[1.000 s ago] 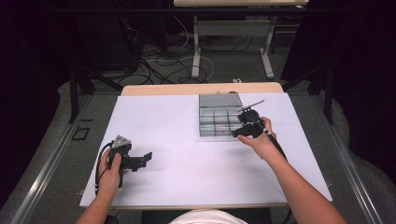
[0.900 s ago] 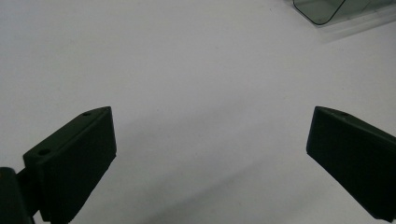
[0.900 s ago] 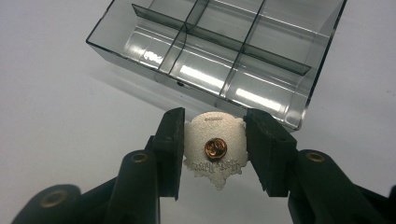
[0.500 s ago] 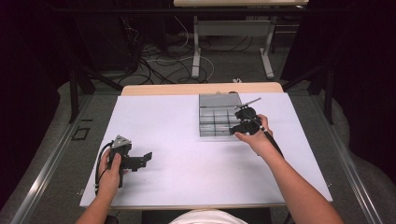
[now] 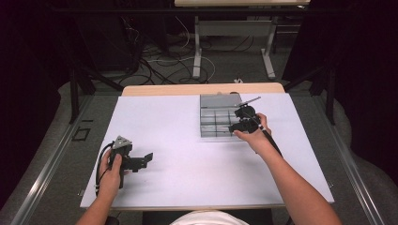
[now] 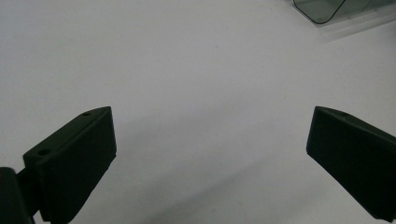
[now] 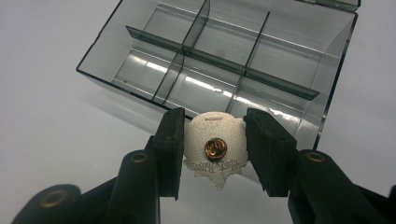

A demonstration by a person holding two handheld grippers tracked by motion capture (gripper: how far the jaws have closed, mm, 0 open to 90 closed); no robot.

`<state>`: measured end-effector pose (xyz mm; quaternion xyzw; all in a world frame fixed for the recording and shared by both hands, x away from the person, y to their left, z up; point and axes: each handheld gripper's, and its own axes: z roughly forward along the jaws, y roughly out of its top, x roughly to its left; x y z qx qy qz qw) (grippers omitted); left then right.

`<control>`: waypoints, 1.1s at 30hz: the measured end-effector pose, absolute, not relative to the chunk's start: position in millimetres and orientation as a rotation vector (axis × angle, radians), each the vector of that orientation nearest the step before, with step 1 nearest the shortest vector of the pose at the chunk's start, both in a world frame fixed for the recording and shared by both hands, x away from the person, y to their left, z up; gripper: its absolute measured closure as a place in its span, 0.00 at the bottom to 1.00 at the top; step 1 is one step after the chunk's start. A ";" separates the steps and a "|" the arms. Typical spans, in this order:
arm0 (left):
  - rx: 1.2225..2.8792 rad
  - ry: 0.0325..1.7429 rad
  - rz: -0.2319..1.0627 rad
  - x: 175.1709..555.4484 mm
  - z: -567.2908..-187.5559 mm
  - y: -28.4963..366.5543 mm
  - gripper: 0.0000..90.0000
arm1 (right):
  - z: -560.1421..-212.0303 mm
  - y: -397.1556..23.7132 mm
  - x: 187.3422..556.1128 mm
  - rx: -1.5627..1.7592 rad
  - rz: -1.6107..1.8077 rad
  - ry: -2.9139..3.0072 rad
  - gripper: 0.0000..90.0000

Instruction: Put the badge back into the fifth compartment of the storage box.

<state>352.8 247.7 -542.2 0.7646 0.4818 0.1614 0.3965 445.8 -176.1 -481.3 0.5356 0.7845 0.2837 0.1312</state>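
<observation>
My right gripper (image 7: 214,147) is shut on a small silver pin badge (image 7: 215,149), its back with a copper clasp facing the camera. It hovers at the near edge of a clear grey compartment box (image 7: 219,60) whose cells look empty. In the high view the right gripper (image 5: 241,121) sits at the box (image 5: 217,117), over its right front part. My left gripper (image 5: 141,161) rests low over the white table at the near left, jaws wide apart, nothing between its fingers (image 6: 74,158). A corner of the box (image 6: 322,9) shows far off in the left gripper view.
The white table top (image 5: 187,159) spreads between the two hands. The box lid (image 5: 220,99) lies open behind the compartments. Beyond the far table edge are desk legs and cables on the floor.
The right hand with the badge has shifted slightly at the box's front right. The left hand has stayed put.
</observation>
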 end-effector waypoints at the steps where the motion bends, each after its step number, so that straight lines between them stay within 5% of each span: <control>1: 1.938 1.220 0.409 352.8 -542.2 247.8 0.02 | -481.6 -175.3 446.7 1.557 0.829 2.280 0.64; 33: 1.937 1.221 0.405 353.1 -542.6 248.6 0.02 | -490.7 -147.7 462.9 1.499 0.893 2.253 0.64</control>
